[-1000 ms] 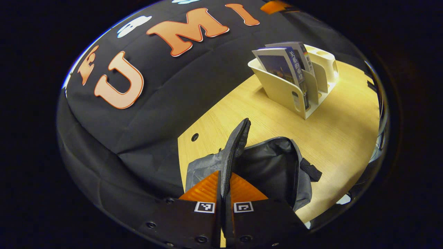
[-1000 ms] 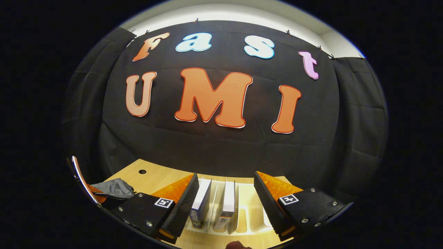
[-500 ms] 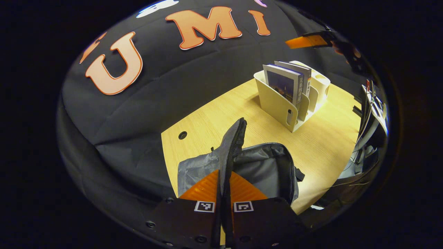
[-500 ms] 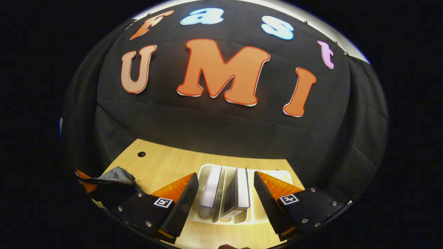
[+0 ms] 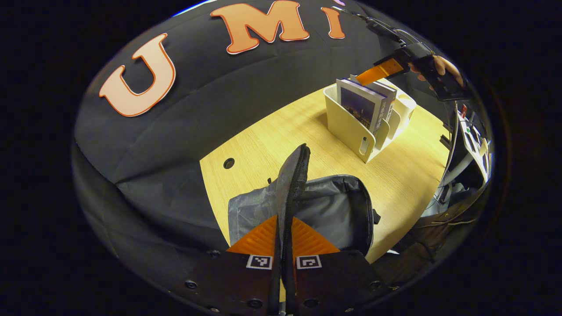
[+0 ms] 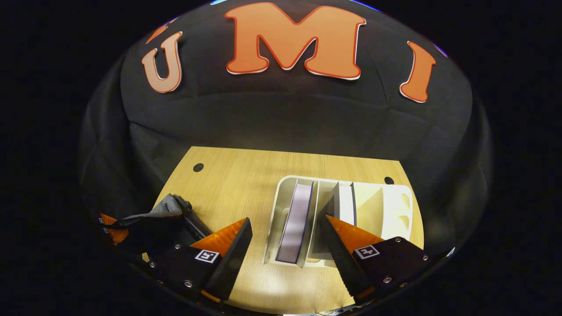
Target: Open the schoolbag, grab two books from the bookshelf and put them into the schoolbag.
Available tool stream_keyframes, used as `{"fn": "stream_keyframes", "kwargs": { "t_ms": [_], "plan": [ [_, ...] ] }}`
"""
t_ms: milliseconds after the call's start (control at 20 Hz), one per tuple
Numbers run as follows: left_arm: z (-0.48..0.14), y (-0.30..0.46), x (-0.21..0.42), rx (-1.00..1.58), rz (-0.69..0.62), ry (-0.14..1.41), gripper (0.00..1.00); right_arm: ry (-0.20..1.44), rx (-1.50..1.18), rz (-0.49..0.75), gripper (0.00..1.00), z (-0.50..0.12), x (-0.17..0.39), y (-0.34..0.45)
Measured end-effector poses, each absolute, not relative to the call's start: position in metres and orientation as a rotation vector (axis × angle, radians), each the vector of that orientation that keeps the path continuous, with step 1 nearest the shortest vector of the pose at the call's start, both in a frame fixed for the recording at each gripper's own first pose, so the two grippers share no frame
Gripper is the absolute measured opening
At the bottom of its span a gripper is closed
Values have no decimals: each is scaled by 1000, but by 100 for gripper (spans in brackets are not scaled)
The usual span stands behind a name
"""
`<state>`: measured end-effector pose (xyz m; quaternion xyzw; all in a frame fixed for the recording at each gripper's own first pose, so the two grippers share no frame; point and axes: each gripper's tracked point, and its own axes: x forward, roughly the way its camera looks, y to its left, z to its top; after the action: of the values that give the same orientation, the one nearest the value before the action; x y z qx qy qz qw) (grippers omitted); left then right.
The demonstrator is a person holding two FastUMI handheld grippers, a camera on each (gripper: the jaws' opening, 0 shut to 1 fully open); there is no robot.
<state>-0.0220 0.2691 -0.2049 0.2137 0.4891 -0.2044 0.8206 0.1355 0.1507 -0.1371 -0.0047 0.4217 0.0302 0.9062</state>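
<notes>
Grey schoolbag [image 5: 333,210] lies unzipped on the tabletop [image 5: 272,145]; left claw [image 5: 284,245] pinches its flap [image 5: 292,184] upright, likely keeping the mouth open. Right claw [image 6: 285,245], spread wide, hovers over the first book [image 6: 296,224] in the bookshelf [image 6: 395,206] at two o'clock from the bag

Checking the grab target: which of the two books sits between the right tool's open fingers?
The book in the bookshelf's leftmost slot; the other book, one slot right, stands beyond the right tool's right finger.

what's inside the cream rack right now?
Cream plastic book rack holds two upright books: one in the leftmost slot, another further right. The rightmost compartments look bare. Slot bottoms are hidden.
</notes>
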Motion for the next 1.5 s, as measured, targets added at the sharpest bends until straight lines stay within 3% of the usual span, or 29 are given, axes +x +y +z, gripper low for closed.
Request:
{"fn": "stream_keyframes", "kwargs": {
  "t_ms": [200, 500, 600, 750, 800, 850, 900, 1500],
  "plan": [
    [-203, 272, -16, 498, -412, 1063, 6, 1018, 83, 71, 90, -169, 153, 159],
    [-205, 265, -16, 498, -385, 1085, 6, 1181, 135, 31, 69, -201, 162, 156],
    [-207, 265, -16, 495, -373, 1089, 6, 1216, 112, 3, 62, -213, 161, 149],
    [-209, 263, -18, 487, -364, 1097, 6, 1235, 136, -48, 39, -216, 162, 138],
    [-210, 262, -19, 487, -362, 1097, 6, 1237, 159, -59, 37, -213, 162, 138],
    [-211, 261, -20, 486, -361, 1098, 6, 1236, 176, -60, 42, -209, 162, 135],
    [-211, 261, -20, 484, -358, 1099, 6, 1227, 196, -62, 34, -203, 162, 132],
    [-211, 262, -26, 475, -357, 1101, 6, 1058, 419, 28, 32, -84, 133, 102]
  ]
}}
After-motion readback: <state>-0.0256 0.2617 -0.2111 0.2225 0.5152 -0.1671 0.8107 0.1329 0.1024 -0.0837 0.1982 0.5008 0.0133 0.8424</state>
